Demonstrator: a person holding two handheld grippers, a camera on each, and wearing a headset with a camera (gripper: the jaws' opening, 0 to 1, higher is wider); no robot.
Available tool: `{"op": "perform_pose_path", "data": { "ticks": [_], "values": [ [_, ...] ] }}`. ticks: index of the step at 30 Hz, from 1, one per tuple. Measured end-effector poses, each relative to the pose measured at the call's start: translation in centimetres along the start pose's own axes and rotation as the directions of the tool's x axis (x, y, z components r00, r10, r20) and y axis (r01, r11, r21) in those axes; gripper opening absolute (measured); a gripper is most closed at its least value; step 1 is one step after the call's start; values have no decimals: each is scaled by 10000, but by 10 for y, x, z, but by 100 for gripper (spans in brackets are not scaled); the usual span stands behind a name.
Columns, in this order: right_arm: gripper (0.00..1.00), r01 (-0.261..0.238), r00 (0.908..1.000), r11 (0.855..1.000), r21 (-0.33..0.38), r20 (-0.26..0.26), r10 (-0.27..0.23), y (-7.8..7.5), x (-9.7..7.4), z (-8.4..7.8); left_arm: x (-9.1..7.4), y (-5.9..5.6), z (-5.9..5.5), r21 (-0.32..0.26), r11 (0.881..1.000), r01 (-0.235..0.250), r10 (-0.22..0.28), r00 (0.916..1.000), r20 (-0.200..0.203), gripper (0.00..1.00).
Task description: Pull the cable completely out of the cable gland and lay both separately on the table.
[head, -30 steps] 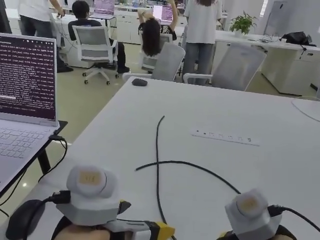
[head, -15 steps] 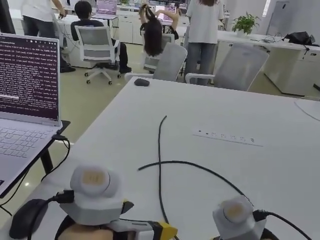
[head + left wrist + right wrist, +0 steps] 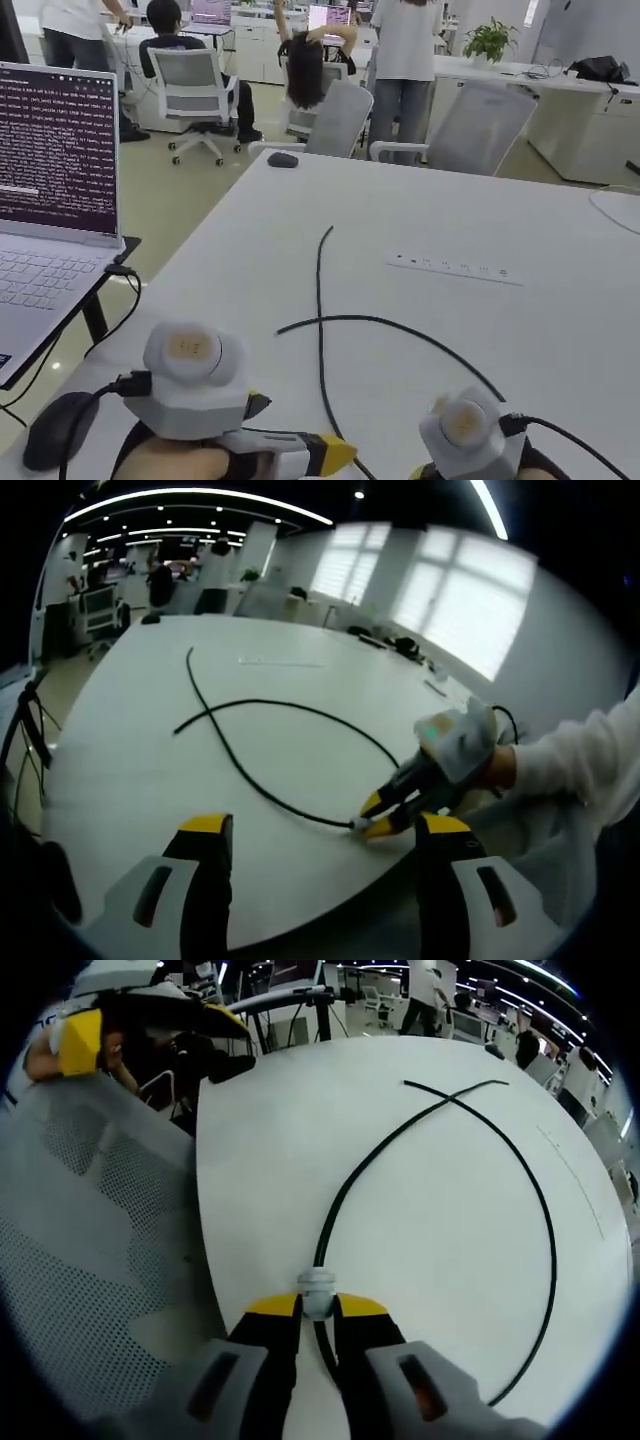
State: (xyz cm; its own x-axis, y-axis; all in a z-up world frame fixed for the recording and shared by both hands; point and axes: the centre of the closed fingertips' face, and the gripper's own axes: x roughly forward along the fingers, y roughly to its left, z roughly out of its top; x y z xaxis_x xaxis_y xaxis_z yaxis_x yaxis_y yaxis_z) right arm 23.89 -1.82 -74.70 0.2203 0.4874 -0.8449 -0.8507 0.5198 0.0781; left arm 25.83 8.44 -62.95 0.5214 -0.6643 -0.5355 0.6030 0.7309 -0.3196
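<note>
A long black cable (image 3: 320, 290) lies in a crossed loop on the white table (image 3: 500, 220). In the right gripper view its near end passes through a small pale cable gland (image 3: 316, 1293), and my right gripper (image 3: 316, 1307) is shut on that gland just above the table edge. The left gripper view shows that same gripper (image 3: 378, 816) pinching the gland (image 3: 356, 824) at the cable (image 3: 250, 778) end. My left gripper (image 3: 322, 826) is open, with nothing between its jaws, a short way from the gland. In the head view its yellow tip (image 3: 335, 452) points right.
An open laptop (image 3: 50, 160) stands on a side stand at the left. A white power strip (image 3: 455, 270) and a dark mouse (image 3: 283, 159) lie further back on the table. Office chairs and people are beyond the far edge. A mesh chair (image 3: 90, 1220) is beside the near table edge.
My right gripper has shifted slightly left, toward the left one. The left gripper and the cable loop have stayed about where they were.
</note>
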Motion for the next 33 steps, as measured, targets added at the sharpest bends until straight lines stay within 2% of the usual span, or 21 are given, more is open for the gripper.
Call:
{"op": "perform_pose_path", "data": {
  "ticks": [1,6,8,12,13,14,16,17,19,20,23,24,27,28,29,30,32,33],
  "values": [
    [11,94,10000,9996,-252,35,-93,-2,-5,2,0,0,0,29,10000,16,-16,10000,12,75],
    [11,189,9995,9979,-616,266,-173,-5,-24,8,1,-7,3,319,9993,205,-208,9998,80,73],
    [11,355,9987,9936,-1077,404,-313,-7,-33,12,1,-10,5,523,9982,288,-295,9995,132,71],
    [10,316,9987,9772,-2099,455,-225,-3,-52,17,3,-21,10,1142,9911,684,-719,9971,267,68],
    [10,326,9986,9652,-2595,497,-204,-1,-58,19,3,-26,14,1323,9875,856,-919,9949,422,68],
    [10,351,9984,9612,-2738,533,-212,0,-60,20,3,-28,15,1384,9863,902,-975,9941,468,67],
    [10,469,9973,9455,-3221,691,-259,4,-75,25,3,-40,20,1759,9748,1373,-1499,9869,601,65],
    [10,495,9966,9450,-3233,791,-252,6,-80,27,3,-45,21,1850,9700,1575,-1716,9831,630,64],
    [10,537,9949,9364,-3467,990,-204,11,-91,33,4,-58,22,2062,9534,2203,-2359,9703,542,60],
    [10,634,9937,9229,-3797,1100,-230,13,-98,36,4,-62,23,2341,9427,2377,-2529,9668,365,58],
    [10,770,9922,9012,-4266,1212,-274,19,-109,42,4,-73,28,3127,9120,2656,-2824,9592,90,54],
    [10,893,9909,8824,-4619,1307,-318,21,-114,47,4,-76,29,3212,9055,2772,-2932,9561,14,53],
    [10,1026,9893,8648,-4915,1408,-374,28,-123,54,6,-86,31,3337,8913,3070,-3168,9481,-261,50],
    [10,1047,9875,8592,-5009,1549,-301,32,-127,59,7,-90,32,3431,8826,3212,-3314,9430,-304,49],
    [10,1079,9859,8551,-5070,1651,-265,35,-130,62,7,-97,32,3545,8663,3518,-3608,9317,-428,47],
    [10,1169,9834,8458,-5205,1799,-252,38,-134,67,7,-99,33,3566,8619,3605,-3689,9283,-466,46],
    [10,1200,9816,8303,-5443,1901,-173,44,-139,71,7,-105,35,3717,8451,3843,-3903,9186,-624,41],
    [10,1254,9804,8160,-5643,1965,-147,47,-142,74,7,-108,35,3670,8396,4004,-4037,9121,-713,39]
  ]
}}
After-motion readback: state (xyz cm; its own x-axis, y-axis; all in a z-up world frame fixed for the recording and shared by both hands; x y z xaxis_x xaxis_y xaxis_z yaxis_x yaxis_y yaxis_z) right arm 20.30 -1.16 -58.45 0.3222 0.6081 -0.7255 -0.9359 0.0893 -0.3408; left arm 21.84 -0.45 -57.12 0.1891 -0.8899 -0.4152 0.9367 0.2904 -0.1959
